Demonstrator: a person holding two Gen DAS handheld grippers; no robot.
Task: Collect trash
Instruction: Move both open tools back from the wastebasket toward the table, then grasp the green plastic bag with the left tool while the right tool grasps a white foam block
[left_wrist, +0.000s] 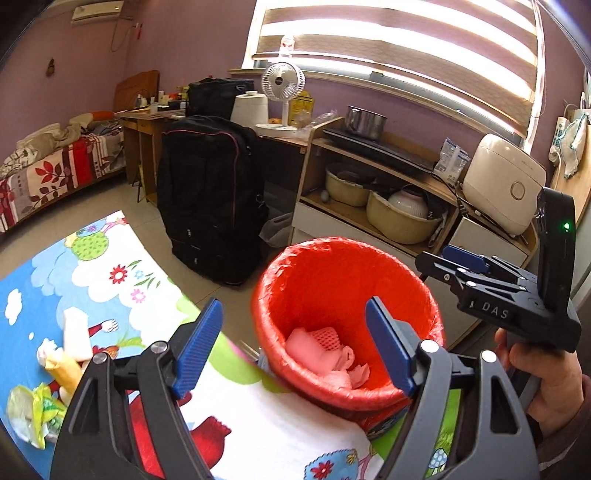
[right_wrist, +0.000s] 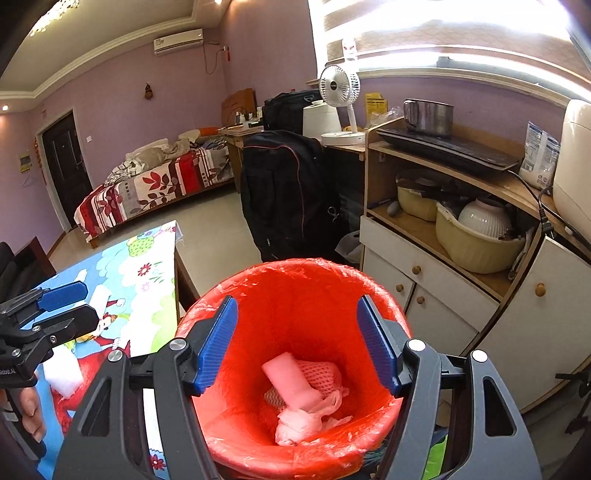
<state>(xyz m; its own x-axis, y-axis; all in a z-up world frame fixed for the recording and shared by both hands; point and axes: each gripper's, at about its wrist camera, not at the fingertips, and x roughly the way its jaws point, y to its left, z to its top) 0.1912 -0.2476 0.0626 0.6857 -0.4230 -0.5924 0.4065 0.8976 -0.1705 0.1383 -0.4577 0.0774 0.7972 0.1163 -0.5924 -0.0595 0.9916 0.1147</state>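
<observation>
Red-lined bin (right_wrist: 295, 288) holding foam block (right_wrist: 291, 380), mesh sleeve (right_wrist: 321, 373), perhaps tissue (right_wrist: 299, 424) at six o'clock; right gripper (right_wrist: 297, 341) and left gripper (left_wrist: 295, 345) released, empty

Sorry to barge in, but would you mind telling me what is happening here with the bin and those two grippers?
A person is clearing rubbish off a cartoon-print tablecloth into a red-lined trash bin. The right gripper is over the bin with open, empty fingers; a white foam piece, foam netting and crumpled tissue lie inside. The left gripper is also open and empty. Wrappers and foam scraps remain on the table.
</observation>
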